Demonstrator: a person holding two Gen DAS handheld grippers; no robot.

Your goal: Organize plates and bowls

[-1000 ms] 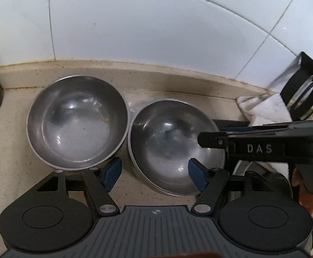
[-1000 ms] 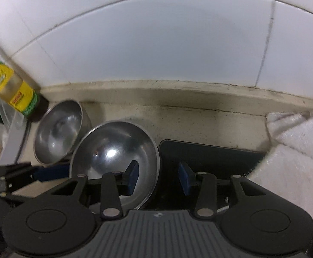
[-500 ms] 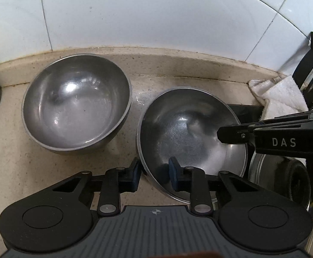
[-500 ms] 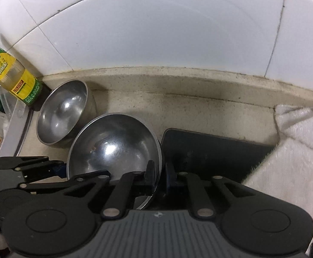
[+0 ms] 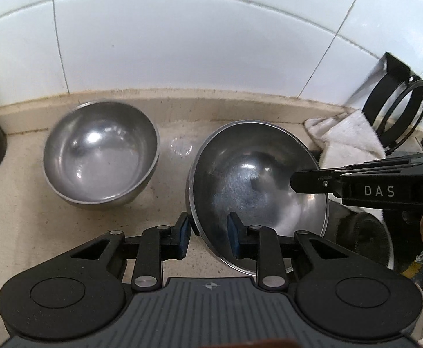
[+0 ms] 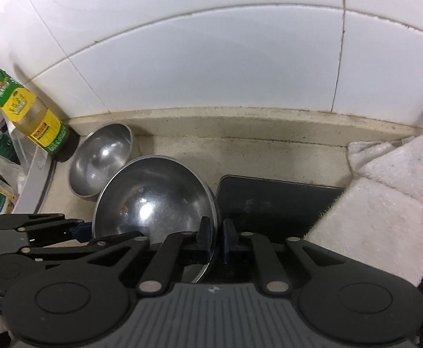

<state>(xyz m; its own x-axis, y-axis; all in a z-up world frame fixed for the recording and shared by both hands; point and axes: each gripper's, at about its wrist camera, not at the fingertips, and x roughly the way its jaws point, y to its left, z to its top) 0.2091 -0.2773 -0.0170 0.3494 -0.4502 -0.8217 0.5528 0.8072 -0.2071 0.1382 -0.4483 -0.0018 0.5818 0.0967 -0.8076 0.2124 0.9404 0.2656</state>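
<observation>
A green-and-yellow labelled bottle is standing at the far left of the bench against the tiled wall, and just beside it the smaller steel bowl is sitting upright near the bench's back edge. Next along, the left gripper is gripping the near-left rim of the larger steel bowl, its jaws pinched down on the thin metal with one blue pad outside and one inside. That bowl is tilting, its near edge raised off the bench, close to the small bowl but not touching it. On the opposite rim the right gripper is doing the same, jaws nearly together on the steel edge, above a dark mat, with a white towel lying toward the bench's right end. The lift is probably heading for nesting or stacking the bowls; doing it well means both hands rising together and keeping the rim level, since polished steel is likely slipping easily out of such a narrow pinch. Compared with a second ago, both pairs of jaws were standing open around the rim and have just been closing onto it, and the bowl, then flat on the bench, is now coming up at an angle.
</observation>
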